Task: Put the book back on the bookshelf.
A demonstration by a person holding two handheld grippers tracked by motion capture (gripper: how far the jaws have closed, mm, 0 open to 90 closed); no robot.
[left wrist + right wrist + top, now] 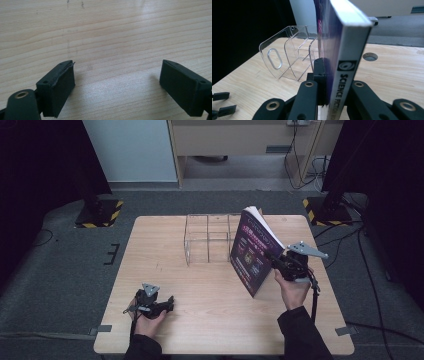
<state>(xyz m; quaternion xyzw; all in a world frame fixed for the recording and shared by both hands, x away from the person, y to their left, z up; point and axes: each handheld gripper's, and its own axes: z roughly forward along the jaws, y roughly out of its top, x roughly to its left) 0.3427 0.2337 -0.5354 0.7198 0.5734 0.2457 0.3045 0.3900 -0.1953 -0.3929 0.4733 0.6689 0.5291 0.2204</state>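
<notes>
Left gripper [167, 303] parked low on near table [210, 285], jaws wide apart, nothing between them; likely idle so right side works freely. Right gripper [276, 258] clamped on book [254, 251] at spine, book upright, tilted, lifted off table. Beyond, clear rack [207, 237] with open slots, probable destination.

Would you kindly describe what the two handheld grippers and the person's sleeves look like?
Both the left gripper and right gripper are black, each topped by a grey three-cornered plate. Their jaws are flat, black and rectangular, on arms with brass-coloured rivets. A black cable trails from the right one. Sleeves are dark.
</notes>
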